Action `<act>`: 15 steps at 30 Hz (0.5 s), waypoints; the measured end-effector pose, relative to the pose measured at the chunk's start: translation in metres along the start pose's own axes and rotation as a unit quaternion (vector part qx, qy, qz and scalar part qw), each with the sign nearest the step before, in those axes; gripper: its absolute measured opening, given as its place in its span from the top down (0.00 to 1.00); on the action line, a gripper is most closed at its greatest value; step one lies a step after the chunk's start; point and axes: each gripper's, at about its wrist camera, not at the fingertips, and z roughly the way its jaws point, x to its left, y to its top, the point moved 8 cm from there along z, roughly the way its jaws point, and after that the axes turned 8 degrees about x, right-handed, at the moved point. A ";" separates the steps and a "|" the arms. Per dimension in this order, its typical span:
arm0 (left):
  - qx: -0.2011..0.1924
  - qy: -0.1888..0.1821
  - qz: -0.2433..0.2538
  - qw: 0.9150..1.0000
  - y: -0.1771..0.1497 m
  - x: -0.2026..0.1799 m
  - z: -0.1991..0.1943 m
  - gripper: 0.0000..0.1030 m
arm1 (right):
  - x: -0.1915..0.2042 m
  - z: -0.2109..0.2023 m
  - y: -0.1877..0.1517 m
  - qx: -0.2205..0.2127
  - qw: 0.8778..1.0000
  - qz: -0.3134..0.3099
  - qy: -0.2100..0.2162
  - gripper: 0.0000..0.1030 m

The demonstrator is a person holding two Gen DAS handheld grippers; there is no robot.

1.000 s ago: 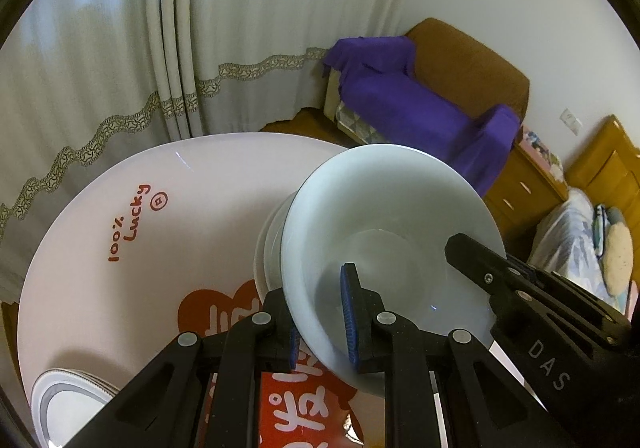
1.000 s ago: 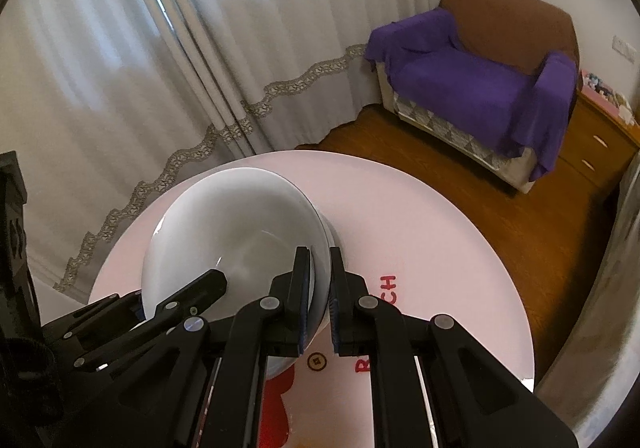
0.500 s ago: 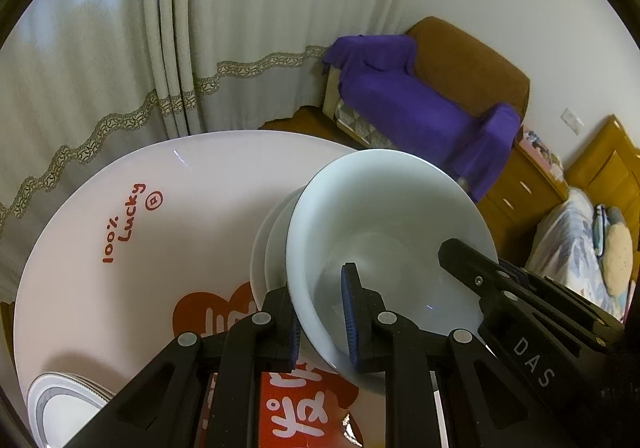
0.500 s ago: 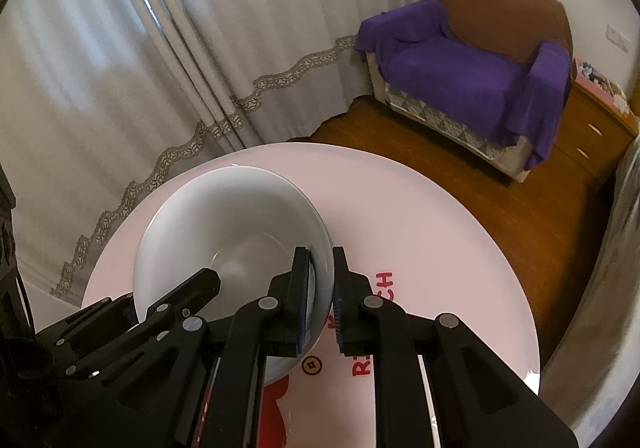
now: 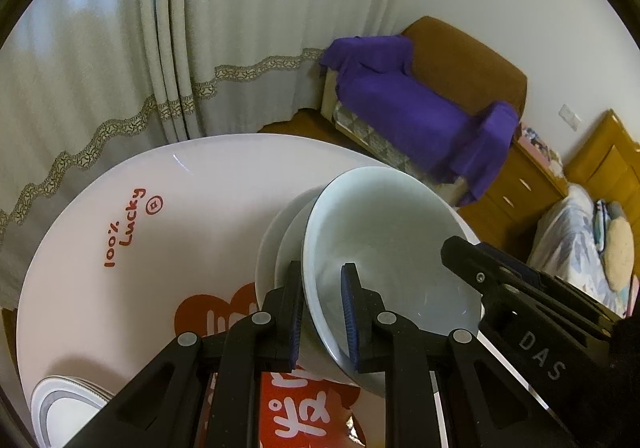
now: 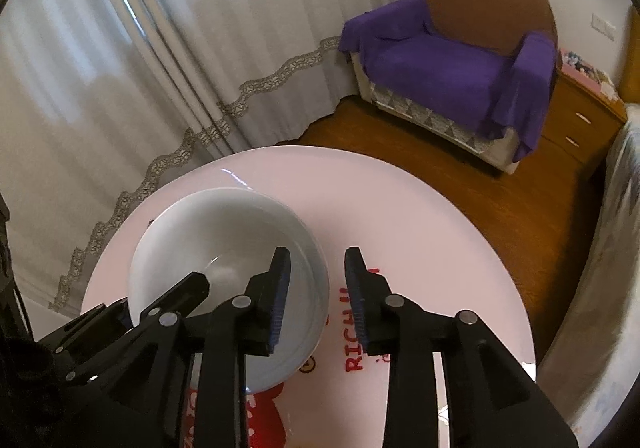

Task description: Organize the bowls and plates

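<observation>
A pale blue-white bowl [image 5: 384, 244] sits nested on a stack of white bowls [image 5: 276, 248] on the round white table [image 5: 192, 207]. My left gripper [image 5: 322, 322] straddles its near rim, one finger inside and one outside, jaws slightly apart around the rim. In the right wrist view the bowl [image 6: 224, 244] sits left of centre. My right gripper [image 6: 318, 298] is open, its left finger over the bowl's right rim, its right finger over bare table. The right gripper [image 5: 520, 308] also shows in the left wrist view at the bowl's right edge.
A stack of grey-rimmed plates [image 5: 68, 408] sits at the table's near left edge. Red lettering and a red heart mark the tabletop [image 6: 360, 344]. Curtains, a purple-draped armchair [image 6: 452, 67] and a wooden cabinet stand beyond the table.
My right gripper has opened and let go of the bowl's rim. My left gripper's jaws have widened slightly around the near rim. The bowl has settled onto the stack.
</observation>
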 end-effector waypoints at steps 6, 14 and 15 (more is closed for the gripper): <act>0.001 -0.003 -0.002 1.000 0.000 0.003 0.002 0.86 | -0.002 0.008 -0.003 0.012 1.000 0.007 0.002 0.72; 0.007 -0.009 -0.003 1.000 0.002 0.006 0.001 0.84 | 0.001 0.018 -0.005 0.027 1.000 0.006 0.014 0.71; 0.009 -0.012 -0.006 1.000 0.003 0.007 0.000 0.82 | 0.001 0.020 -0.005 0.029 0.999 0.006 0.016 0.71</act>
